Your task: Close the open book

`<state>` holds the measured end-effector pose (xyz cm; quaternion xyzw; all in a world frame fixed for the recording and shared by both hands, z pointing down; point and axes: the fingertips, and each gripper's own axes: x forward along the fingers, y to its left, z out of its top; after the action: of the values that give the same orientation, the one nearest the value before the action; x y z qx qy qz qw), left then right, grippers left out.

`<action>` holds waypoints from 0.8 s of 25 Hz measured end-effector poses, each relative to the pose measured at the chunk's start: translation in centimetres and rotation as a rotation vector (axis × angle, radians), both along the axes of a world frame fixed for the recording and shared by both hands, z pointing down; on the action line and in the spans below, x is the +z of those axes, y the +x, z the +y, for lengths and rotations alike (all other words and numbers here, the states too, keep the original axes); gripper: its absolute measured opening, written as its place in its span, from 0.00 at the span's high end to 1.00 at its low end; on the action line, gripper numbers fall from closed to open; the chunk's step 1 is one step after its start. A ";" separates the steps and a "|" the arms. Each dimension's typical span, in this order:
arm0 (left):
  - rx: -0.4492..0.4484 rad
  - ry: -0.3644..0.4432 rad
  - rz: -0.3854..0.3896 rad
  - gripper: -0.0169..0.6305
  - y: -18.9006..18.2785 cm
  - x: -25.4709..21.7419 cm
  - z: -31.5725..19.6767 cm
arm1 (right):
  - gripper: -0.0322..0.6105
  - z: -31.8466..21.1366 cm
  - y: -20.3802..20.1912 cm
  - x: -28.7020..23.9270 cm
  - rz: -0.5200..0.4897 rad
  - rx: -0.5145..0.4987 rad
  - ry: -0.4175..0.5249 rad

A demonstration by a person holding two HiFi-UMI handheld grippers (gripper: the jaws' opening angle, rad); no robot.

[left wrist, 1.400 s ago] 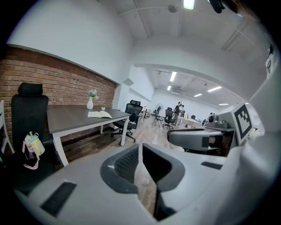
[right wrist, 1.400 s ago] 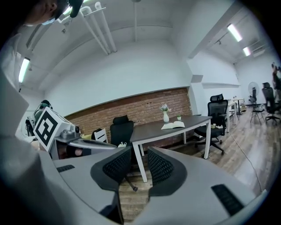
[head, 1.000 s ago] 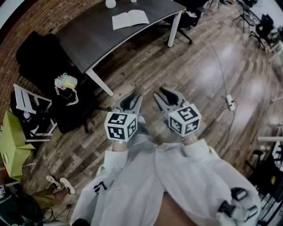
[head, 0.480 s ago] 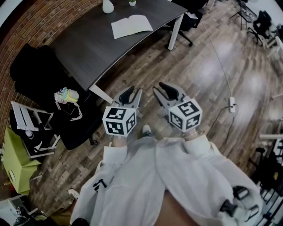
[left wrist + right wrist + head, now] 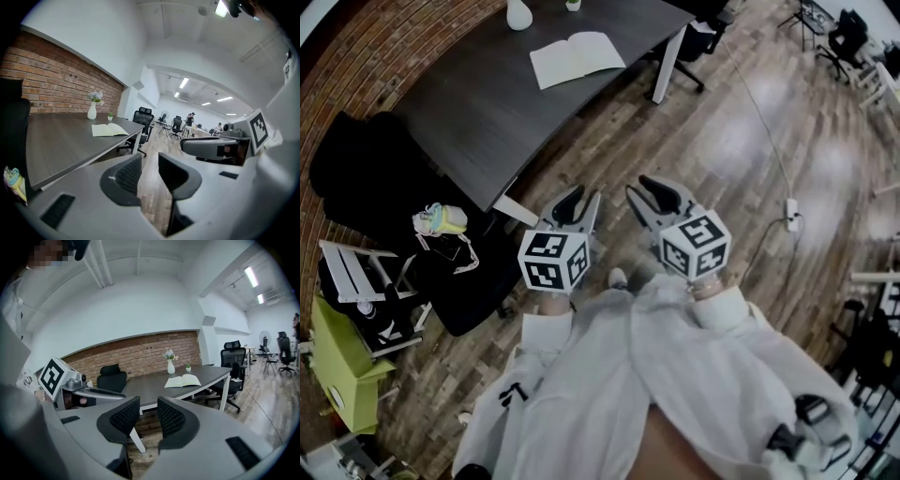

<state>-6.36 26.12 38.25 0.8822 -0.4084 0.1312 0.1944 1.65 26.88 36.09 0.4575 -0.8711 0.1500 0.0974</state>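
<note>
Seen from above, a green box (image 5: 342,375) sits at the far left on the wooden floor (image 5: 741,141), with a black office chair (image 5: 370,164) beyond it against a brick wall. Next to the chair stands a dark grey tabletop (image 5: 478,108). The open book (image 5: 577,59) lies flat on it, pages up, towards the far right end. A white vase (image 5: 517,14) and a small potted plant (image 5: 188,367) stand just behind the book.

In the middle of the scene, a person in white sleeves (image 5: 581,375) holds both tools out over the floor, side by side and aimed towards the tabletop. The left tongs (image 5: 583,197) are partly apart and hold nothing; only floorboards show through the gap. The right tongs (image 5: 639,189), just beside them, are likewise partly apart and empty. Both are well apart from the book and short of the tabletop's near edge.

Further right, a white power strip (image 5: 789,208) lies on the floor with its cable trailing away.
</note>
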 end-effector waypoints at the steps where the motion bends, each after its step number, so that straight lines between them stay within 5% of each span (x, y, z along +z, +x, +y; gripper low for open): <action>1: 0.000 -0.007 0.003 0.83 -0.1 0.2 -0.2 | 0.80 -0.2 0.0 0.2 0.003 0.002 -0.008; 20: -0.091 -0.022 0.008 0.83 -1.7 0.6 -9.3 | 0.80 -10.3 0.0 1.0 0.012 -0.049 -0.026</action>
<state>-8.06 16.80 38.82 0.8611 -0.4457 0.1233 0.2113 1.67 16.62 37.10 0.4356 -0.8794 0.1560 0.1120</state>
